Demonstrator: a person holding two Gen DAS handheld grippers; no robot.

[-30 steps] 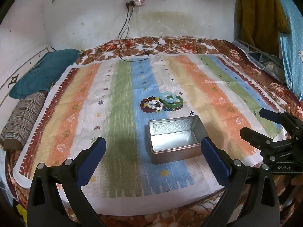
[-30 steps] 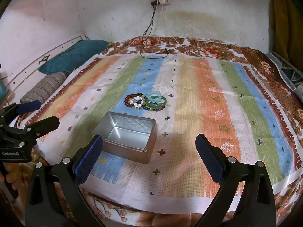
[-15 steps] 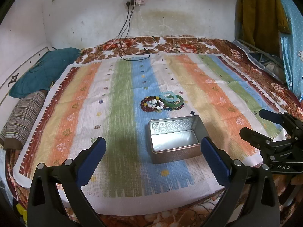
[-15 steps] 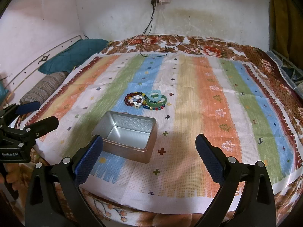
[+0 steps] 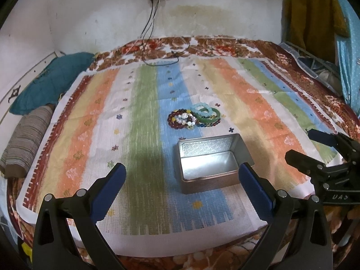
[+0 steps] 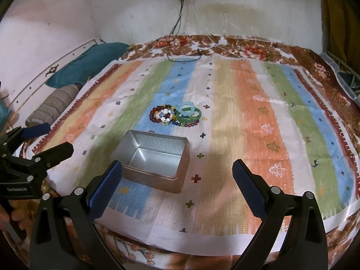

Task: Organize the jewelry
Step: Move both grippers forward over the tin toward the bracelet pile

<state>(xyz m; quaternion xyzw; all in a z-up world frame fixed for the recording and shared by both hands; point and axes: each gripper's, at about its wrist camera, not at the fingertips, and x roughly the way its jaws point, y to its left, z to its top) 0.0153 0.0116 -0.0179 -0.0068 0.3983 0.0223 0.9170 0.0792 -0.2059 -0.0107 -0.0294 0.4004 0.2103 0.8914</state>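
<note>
- Bracelets of coloured beads and green stone (image 5: 194, 118) lie heaped on the striped cloth (image 5: 144, 121), just beyond the open rectangular silver tin (image 5: 211, 159).
- Left gripper (image 5: 182, 184), jaws wide apart, hovers nearer than the tin, holding nothing.
- Right gripper (image 6: 177, 183), likewise spread and empty, hangs right of the tin, well short of the bracelets.

Through the right wrist camera I see my right gripper (image 6: 177, 185) spread wide, holding nothing, at bottom of frame. Open metal tin (image 6: 153, 160) at centre-left on striped cloth (image 6: 247, 117); bead bracelets (image 6: 175, 115) heaped just above it. Left gripper (image 6: 42, 139) at left edge, also parted.
</note>
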